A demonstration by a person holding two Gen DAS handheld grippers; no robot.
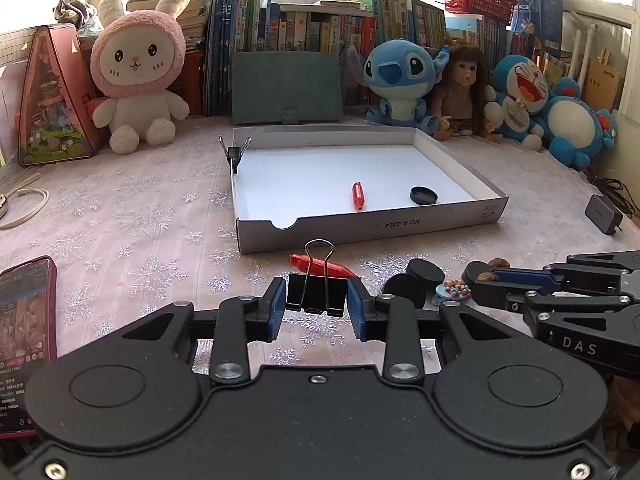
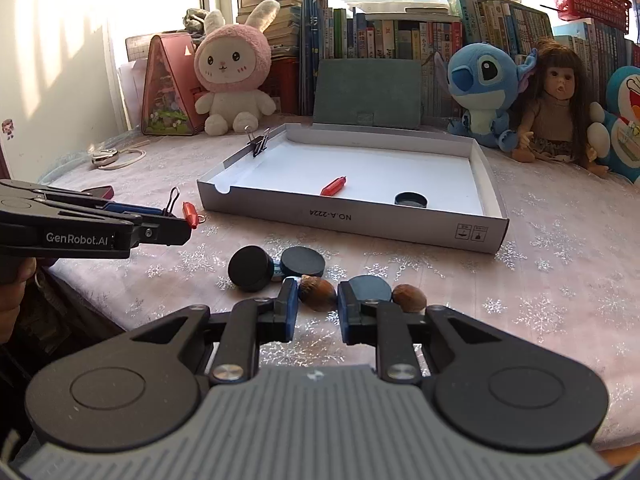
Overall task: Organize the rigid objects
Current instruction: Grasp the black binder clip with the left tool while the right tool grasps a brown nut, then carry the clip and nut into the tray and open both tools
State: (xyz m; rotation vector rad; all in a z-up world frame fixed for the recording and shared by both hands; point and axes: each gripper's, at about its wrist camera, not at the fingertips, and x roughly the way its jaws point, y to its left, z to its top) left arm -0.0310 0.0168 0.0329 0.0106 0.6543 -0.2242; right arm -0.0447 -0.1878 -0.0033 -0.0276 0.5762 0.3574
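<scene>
A white shallow box (image 1: pixel 256 236) (image 2: pixel 400 228) holds a red whistle (image 1: pixel 358 196) (image 2: pixel 333 186) and a black cap (image 1: pixel 423 195) (image 2: pixel 411 200); a small binder clip (image 1: pixel 236 154) (image 2: pixel 258 142) grips its far left wall. My left gripper (image 1: pixel 316 302) (image 2: pixel 176 220) has its blue pads around a black binder clip (image 1: pixel 316 292) on the cloth, touching or nearly so. A second red whistle (image 1: pixel 320 266) (image 2: pixel 189 213) lies just behind. My right gripper (image 2: pixel 318 308) (image 1: pixel 486 280) is open around a brown nut (image 2: pixel 317 293). Another nut (image 2: pixel 409 297) and black caps (image 2: pixel 251 268) (image 1: pixel 404 290) lie close by.
Plush toys (image 1: pixel 136 68), a doll (image 1: pixel 460 88), a green case (image 1: pixel 286 88) and books (image 1: pixel 320 28) line the back. A phone (image 1: pixel 24 340) lies at the left, a charger (image 1: pixel 602 214) at the right, a cord (image 1: pixel 24 208) at the far left.
</scene>
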